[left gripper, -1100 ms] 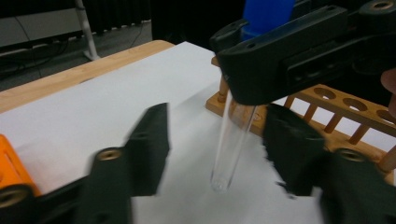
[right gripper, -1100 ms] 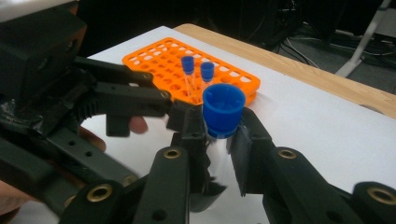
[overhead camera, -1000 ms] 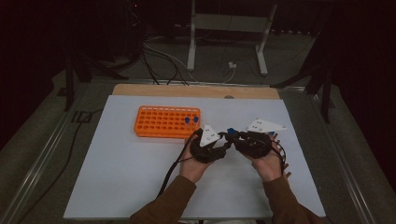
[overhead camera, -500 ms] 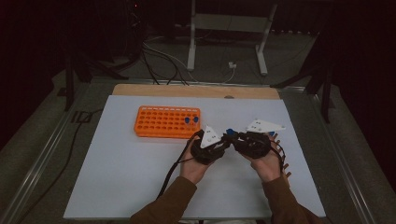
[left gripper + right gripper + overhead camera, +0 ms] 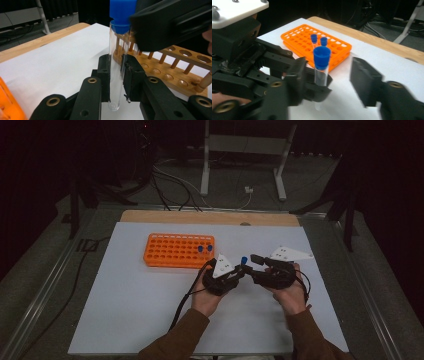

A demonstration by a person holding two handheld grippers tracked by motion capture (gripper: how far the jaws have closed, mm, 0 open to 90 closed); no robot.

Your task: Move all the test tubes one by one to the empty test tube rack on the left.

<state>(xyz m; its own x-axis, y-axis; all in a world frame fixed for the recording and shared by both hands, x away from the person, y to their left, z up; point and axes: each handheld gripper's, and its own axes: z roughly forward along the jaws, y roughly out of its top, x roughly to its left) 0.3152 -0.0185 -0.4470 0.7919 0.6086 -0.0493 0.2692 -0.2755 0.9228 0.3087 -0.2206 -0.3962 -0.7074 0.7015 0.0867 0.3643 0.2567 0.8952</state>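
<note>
Jaws of the left gripper point(image 5: 116, 75) clamped a clear blue-capped glass tube point(image 5: 117, 57) upright, right gripper point(image 5: 327, 82) spread wide around its cap, near the orange plastic rack point(image 5: 180, 251)

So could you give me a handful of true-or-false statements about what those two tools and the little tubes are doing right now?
1. The left tool grips a clear tube with a blue cap. True.
2. The right tool is clamped on that cap. False: its jaws stand open around it.
3. The orange rack holds two blue-capped tubes. True.
4. The orange rack is full. False: most holes are empty.
5. A wooden rack lies on the table. True.
</note>
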